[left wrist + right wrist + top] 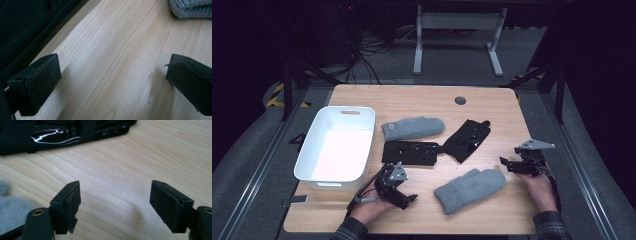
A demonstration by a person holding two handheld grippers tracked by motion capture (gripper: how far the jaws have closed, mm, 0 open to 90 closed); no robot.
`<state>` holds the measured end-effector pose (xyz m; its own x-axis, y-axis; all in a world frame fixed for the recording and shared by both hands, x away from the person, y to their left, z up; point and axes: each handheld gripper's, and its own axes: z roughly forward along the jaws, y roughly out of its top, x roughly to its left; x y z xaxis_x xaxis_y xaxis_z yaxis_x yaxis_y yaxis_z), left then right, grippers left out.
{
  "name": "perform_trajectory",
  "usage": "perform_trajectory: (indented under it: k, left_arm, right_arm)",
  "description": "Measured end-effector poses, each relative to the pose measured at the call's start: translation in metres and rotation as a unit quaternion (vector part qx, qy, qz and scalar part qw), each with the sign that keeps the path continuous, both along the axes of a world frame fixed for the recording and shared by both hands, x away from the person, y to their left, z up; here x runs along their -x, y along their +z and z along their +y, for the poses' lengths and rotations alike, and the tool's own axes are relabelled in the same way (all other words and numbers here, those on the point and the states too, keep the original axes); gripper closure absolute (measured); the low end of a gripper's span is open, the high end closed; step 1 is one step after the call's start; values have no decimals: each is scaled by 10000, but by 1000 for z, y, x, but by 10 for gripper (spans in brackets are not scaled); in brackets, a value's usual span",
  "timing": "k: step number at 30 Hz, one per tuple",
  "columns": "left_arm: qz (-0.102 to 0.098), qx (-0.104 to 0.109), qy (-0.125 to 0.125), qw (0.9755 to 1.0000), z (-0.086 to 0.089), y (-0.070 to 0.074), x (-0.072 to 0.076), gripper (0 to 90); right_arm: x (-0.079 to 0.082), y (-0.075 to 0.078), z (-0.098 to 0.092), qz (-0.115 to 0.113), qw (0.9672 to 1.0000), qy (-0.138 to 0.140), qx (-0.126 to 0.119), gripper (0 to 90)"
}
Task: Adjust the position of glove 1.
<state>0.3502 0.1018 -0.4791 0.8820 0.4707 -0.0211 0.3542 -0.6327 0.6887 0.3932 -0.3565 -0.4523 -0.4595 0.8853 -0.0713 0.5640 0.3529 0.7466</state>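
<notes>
Near mitten [469,189] flat on table [492,107], front of the black gloves. Right gripper [115,205] just right of mitten, jaws spread wide, nothing between. Left gripper [112,82] just left of mitten, beside bin [337,145], jaws apart, holding nothing.

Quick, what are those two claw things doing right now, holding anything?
Left gripper: open, holding nothing, bare table between its jaws.
Right gripper: open, holding nothing, over bare wood.

Two grey mittens [413,128] [470,189], two black gloves [410,152] [467,139], one white bin [337,145] on one desk [422,100].
</notes>
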Motion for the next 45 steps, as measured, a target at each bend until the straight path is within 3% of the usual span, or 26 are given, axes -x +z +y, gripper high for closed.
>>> perform_trajectory:
  k: [2, 7, 11, 13, 20, 35, 42, 45]
  left_arm:
    - [2, 10, 10, 10000, 0, 0, 0, 2]
    - [102, -204, 47, 9997, -3, 5, 0, 19]
    - [109, -201, 5, 9997, -7, 9, 0, 29]
    - [155, -88, 19, 9998, -7, 12, -1, 39]
    - [168, -55, 88, 9998, -10, 26, -8, 65]
    - [19, 164, 292, 9994, -18, 60, -43, 183]
    - [-118, 102, 434, 9989, -26, 71, -65, 220]
    - [-129, -39, 476, 9988, -29, 75, -78, 220]
  right_arm:
    - [-1, -3, 0, 7, 10000, -20, 10, 245]
    - [-5, -9, 0, 74, 10000, 33, 42, 244]
    - [-7, -14, 0, 135, 9997, 36, -184, 206]
    - [-6, -15, 0, 114, 9998, 16, -169, 206]
    - [-6, -15, 0, 123, 9998, -4, -168, 197]
    - [-6, -15, 0, 122, 9998, -7, -168, 197]
    - [-6, -15, 0, 121, 9998, -7, -169, 198]
    - [-6, -15, 0, 121, 9998, -6, -169, 198]
